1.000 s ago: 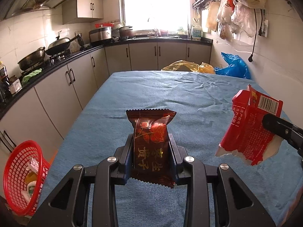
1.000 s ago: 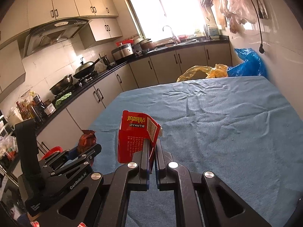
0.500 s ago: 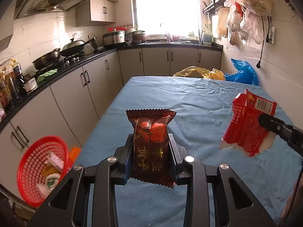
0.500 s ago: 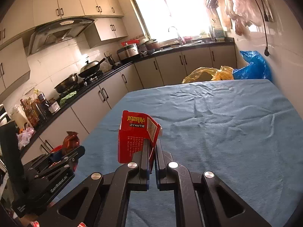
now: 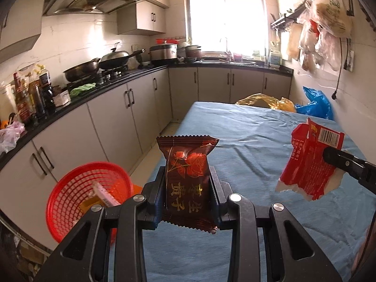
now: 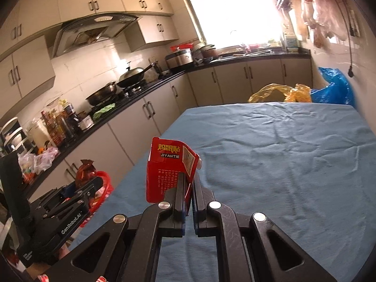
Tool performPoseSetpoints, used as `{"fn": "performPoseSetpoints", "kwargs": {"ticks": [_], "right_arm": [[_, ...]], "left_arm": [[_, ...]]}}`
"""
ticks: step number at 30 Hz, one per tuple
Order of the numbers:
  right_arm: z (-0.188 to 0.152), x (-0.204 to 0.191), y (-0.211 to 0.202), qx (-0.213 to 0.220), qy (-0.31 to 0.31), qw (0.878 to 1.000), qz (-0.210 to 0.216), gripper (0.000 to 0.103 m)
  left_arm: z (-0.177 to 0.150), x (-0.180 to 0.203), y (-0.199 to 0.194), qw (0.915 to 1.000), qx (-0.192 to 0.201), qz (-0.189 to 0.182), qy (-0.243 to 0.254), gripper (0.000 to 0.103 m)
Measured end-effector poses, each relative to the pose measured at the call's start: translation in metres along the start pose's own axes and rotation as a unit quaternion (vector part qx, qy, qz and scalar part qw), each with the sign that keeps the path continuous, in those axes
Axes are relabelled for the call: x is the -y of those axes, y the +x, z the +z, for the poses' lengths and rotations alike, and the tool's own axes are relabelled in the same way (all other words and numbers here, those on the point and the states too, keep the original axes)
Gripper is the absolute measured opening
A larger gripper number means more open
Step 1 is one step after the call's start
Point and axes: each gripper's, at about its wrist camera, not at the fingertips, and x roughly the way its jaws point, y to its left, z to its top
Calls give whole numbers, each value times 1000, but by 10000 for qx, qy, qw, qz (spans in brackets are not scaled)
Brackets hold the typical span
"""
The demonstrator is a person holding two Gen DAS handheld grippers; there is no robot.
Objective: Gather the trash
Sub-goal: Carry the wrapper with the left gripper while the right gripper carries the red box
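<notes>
My left tongs [image 5: 188, 188], part open, clamp the dark red wrapper [image 5: 188, 178]; my right tongs [image 6: 189, 188], shut, pinch the torn red box [image 6: 169, 171]. Both are in carry off the counter's [image 6: 282, 164] left edge; next, release over the red basket [image 5: 70, 195] beside it.

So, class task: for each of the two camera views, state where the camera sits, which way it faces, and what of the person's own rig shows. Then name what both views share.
Left wrist: on the left gripper, facing along the blue-covered table toward the window; it holds a dark red snack packet.
Right wrist: on the right gripper, facing likewise, pinching a red box.
Shared: each shows the other gripper, the red basket and the yellow bag.
</notes>
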Motion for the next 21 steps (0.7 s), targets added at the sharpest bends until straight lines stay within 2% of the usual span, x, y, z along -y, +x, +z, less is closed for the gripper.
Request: {"fn": "performPoseSetpoints", "kwargs": {"ticks": [11,21], "right_arm": [[4,-55,27,-227,-304,9989,265,5],[6,-110,55,-408,-562,9960,562,5]], "left_arm": [[-9,-53,0,9991,-23,157,-380,32],[-20,-107,-3,9962,-54,477,-734,32]]}}
